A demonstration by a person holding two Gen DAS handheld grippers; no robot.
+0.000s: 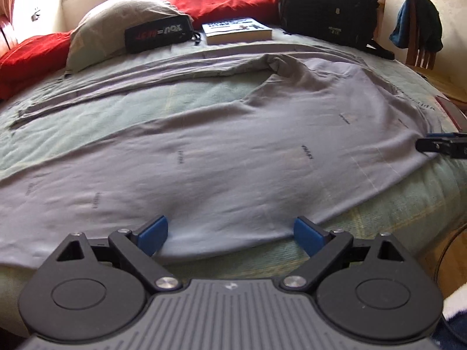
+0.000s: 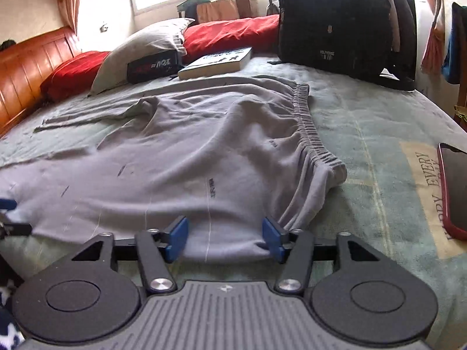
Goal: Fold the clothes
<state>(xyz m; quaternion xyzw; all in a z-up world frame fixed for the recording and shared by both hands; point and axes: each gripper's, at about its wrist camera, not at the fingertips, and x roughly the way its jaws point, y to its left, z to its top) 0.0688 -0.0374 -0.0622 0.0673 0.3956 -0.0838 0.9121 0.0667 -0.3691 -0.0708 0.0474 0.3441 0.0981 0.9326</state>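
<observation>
Both tools angled down at the bed's near edge. Left tool [image 1: 230,234] wide, nothing clamped. Right tool [image 2: 224,239] wide, pads either side of the hem, fabric loose between. Grey trousers [image 2: 204,151] flat on green bedspread [image 2: 364,122], legs running left, waistband right. Phone [image 2: 454,189] right; book [image 2: 216,59], backpack [image 2: 335,17] far side.

The phone [image 2: 455,189] is cut off by the right edge.
</observation>
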